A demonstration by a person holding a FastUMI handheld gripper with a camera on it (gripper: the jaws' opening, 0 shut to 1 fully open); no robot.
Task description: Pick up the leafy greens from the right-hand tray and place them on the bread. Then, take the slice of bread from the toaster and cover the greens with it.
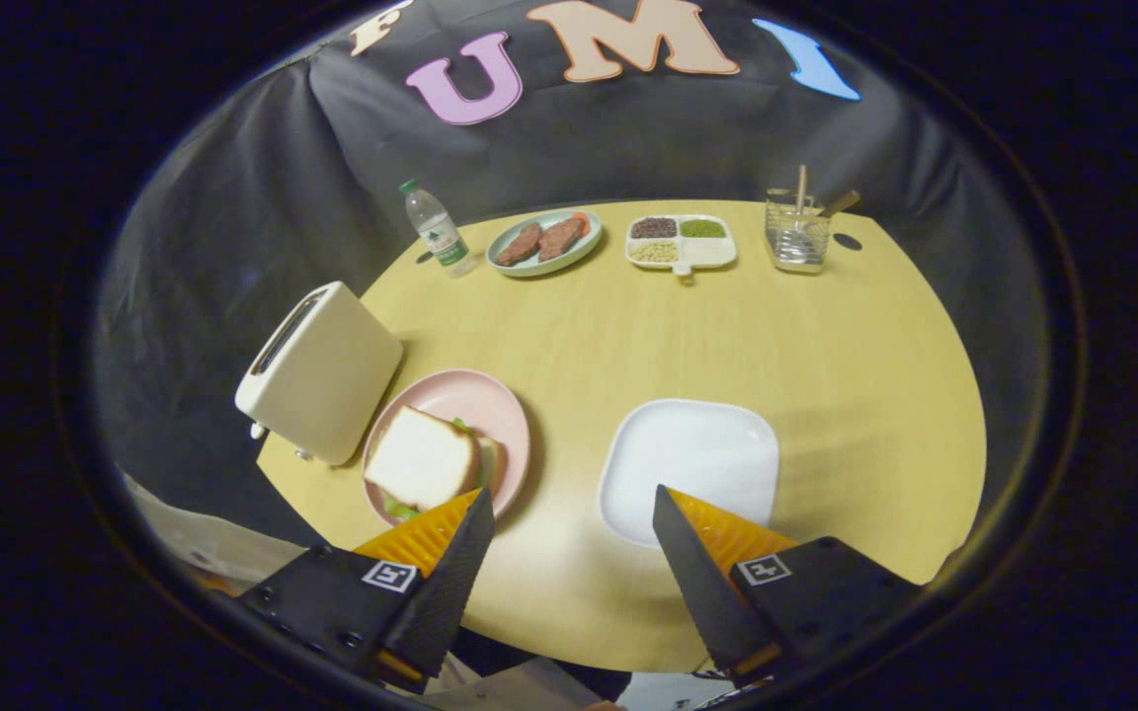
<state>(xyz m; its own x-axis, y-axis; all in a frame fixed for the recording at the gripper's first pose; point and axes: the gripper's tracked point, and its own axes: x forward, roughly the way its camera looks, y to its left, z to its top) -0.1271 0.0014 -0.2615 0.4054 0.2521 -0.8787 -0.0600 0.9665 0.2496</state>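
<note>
Leafy greens (399,507) peek out as a thin green fringe from under the slice of bread (421,459) on the pink plate (490,400), with another bit of green showing at the slice's far edge, so the greens sit sandwiched rather than loose; judging from this, both steps of the task look done, since the top slice lies flat over them and a paler lower slice (490,462) shows just to its right. The plate stands at the near left of the yellow table (806,346), just right of the cream toaster (322,370), a short reach that suits carrying a slice from slot to plate; the toaster's slot looks dark and I cannot tell whether anything is left in it. To the right of the pink plate, well apart from it, lies the white tray (692,444), bare, which fits the greens having been taken from it. The gripper (569,504) hangs above the near edge of the table with its fingers spread wide and nothing between them; the left finger tip overlaps the near rim of the pink plate in the view, the right one the near rim of the white tray, which reads as a released, backed-off pose. Along the far side stand a water bottle (436,227), a pale green plate with meat slices (542,241), a divided white dish of grains (680,242) and a clear holder with utensils (798,232), all clear of the work area
</note>
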